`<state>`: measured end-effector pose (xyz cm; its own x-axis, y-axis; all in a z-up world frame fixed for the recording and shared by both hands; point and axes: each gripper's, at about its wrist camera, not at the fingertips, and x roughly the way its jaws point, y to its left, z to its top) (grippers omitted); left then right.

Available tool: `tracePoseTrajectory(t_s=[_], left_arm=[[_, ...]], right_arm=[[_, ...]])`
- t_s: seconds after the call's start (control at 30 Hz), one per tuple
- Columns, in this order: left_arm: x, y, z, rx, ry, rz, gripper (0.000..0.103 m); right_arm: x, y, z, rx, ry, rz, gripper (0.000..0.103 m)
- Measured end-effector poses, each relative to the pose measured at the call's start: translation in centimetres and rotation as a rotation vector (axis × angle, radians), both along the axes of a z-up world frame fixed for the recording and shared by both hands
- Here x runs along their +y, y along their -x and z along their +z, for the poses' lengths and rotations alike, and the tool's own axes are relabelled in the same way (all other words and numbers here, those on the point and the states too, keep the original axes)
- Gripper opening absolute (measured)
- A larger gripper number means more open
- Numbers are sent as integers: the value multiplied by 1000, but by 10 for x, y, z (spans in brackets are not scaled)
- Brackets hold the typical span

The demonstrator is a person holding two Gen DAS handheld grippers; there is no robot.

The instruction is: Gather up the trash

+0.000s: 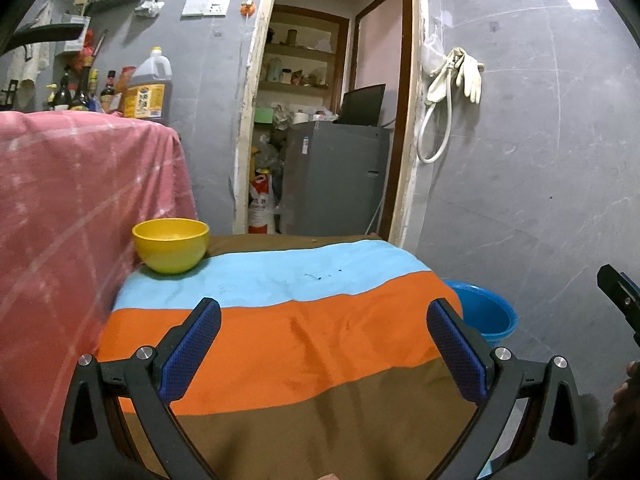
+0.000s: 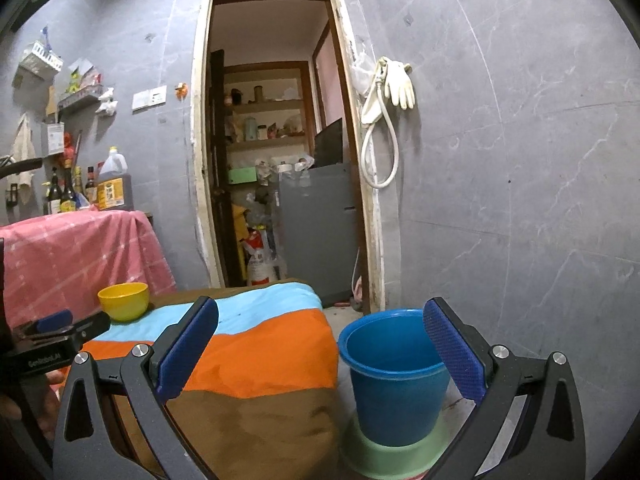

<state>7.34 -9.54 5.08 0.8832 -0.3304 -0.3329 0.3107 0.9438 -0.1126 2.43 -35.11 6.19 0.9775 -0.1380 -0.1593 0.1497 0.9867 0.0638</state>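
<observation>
My left gripper (image 1: 323, 312) is open and empty, held above a low table covered by a striped cloth (image 1: 280, 336) of light blue, orange and brown. A yellow bowl (image 1: 171, 245) stands at the cloth's far left corner; it also shows in the right wrist view (image 2: 124, 301). My right gripper (image 2: 320, 314) is open and empty, above the table's right edge. A blue bucket (image 2: 394, 376) stands on a green base on the floor right of the table; its rim shows in the left wrist view (image 1: 486, 312). No loose trash shows on the cloth.
A counter draped in pink cloth (image 1: 80, 208) stands left of the table, with an oil jug (image 1: 149, 86) and bottles on top. An open doorway (image 1: 332, 128) behind leads to shelves and a grey cabinet. Rubber gloves (image 1: 460, 76) and a hose hang on the grey wall.
</observation>
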Motion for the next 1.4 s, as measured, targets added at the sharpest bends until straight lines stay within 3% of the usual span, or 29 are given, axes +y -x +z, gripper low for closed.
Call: tracePoseTrajectory(t_s=[0.63,1.0,1.4], left_arm=[[27,49,-56,-6,4,94,101],[28,52,-66,-9,-13,118,101],[30,51,-72,1,-12,113,101]], right_arm=[[35,31,-43,-18,49,24,103],[39,27,-67,9,62,56,103],[35,27,-73,24,30,45,103]])
